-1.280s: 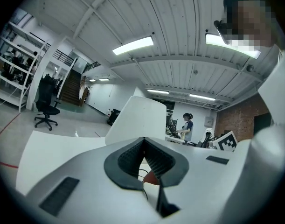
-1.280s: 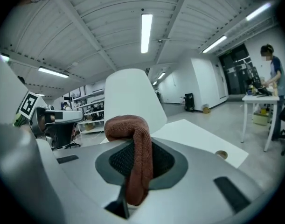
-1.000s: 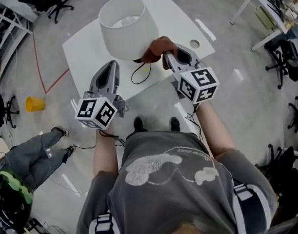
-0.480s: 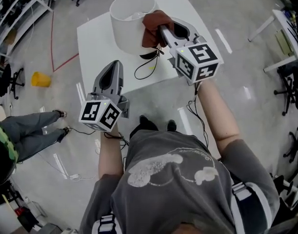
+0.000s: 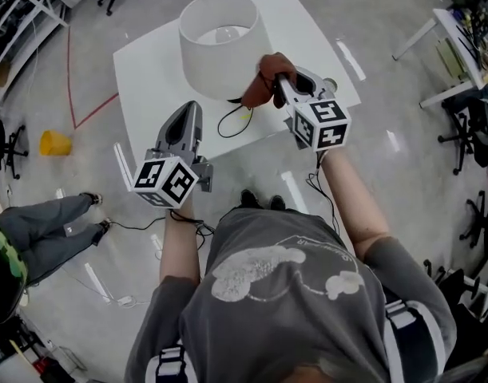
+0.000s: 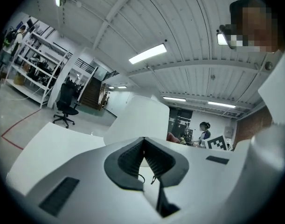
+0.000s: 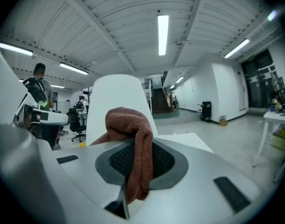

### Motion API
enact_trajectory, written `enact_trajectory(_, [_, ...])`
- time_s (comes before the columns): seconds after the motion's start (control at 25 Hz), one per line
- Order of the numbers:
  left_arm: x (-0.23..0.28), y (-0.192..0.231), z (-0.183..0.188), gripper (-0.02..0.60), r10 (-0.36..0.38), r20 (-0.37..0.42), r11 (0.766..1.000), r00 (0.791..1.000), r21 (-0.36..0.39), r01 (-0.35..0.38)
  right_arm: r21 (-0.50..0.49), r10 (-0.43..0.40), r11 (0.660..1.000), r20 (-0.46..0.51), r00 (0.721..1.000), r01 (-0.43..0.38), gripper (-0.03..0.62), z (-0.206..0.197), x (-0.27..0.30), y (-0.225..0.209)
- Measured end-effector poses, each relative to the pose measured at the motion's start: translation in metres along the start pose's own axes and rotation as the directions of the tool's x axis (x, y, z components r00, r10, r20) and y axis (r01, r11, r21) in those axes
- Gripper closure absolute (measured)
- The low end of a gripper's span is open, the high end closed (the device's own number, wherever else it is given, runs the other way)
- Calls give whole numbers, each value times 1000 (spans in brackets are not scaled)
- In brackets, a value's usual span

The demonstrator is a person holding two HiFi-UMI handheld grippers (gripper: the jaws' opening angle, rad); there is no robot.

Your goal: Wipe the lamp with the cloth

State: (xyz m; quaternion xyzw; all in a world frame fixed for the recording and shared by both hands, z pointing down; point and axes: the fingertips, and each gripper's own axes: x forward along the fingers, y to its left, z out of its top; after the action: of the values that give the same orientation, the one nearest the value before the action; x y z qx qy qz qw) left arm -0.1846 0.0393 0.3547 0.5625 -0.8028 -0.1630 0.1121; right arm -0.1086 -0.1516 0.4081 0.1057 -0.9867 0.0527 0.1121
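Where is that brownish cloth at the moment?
In the head view the rust-brown cloth is pinched in the right claw, right of centre, by the lower edge of the white lampshade on the white table.

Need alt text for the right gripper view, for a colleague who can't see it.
The right tool is shut on a rust-brown terry cloth, which bunches above its jaws and hangs down between them. Behind it stands a white tapered lampshade on a white table, under ceiling strip lights.
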Motion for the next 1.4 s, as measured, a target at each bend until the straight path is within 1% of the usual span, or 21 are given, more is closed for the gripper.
enact_trajectory(0.16, [15,0,-7,574,-49,-19,999,999,-2,49,31,-48,998,-52,997,49,536,-25,0,-14])
enact_trajectory(0.28, [22,0,-11,574,-73,-18,997,997,-21,73,31,-82,996,-72,994,84,536,-32,-8,-23])
enact_trajectory(0.36, [25,-6,-15,574,-80,-22,997,997,-14,79,33,-94,995,-68,993,97,536,-29,-18,-34])
enact_trajectory(0.44, [29,-15,-17,574,-92,-31,995,995,36,93,35,-103,994,-31,994,104,536,-15,-30,-45])
enact_trajectory(0.52, [33,-21,-15,574,-92,-38,989,995,117,96,35,-101,994,34,994,100,536,9,-38,-51])
enact_trajectory(0.56, [34,-24,-15,574,-85,-36,985,996,146,89,35,-89,996,70,994,87,536,22,-41,-52])
enact_trajectory(0.68, [35,-37,-14,574,-51,-10,985,999,167,52,19,-6,1000,164,986,3,536,61,-45,-55])
enact_trajectory(0.76, [38,-46,-12,574,-18,6,982,1000,186,17,0,59,998,215,975,-60,536,87,-39,-58])
enact_trajectory(0.84, [41,-50,-8,574,25,22,979,999,201,-29,-20,119,993,243,963,-117,536,107,-26,-60])
enact_trajectory(0.92, [42,-48,-4,574,76,43,978,996,191,-83,-45,176,984,240,955,-171,536,118,-9,-56])
enact_trajectory(1.0, [42,-49,-3,574,126,63,974,990,181,-135,-75,242,970,219,945,-231,536,120,4,-51])
enact_trajectory(1.12, [42,-53,-2,574,190,86,961,978,187,-203,-94,322,946,204,925,-309,536,117,14,-48])
enact_trajectory(1.24, [42,-59,-2,574,244,103,948,964,184,-260,-70,367,930,190,910,-361,536,107,19,-56])
enact_trajectory(1.4, [41,-68,-10,574,310,116,925,944,191,-328,-52,422,906,135,896,-419,536,83,28,-64])
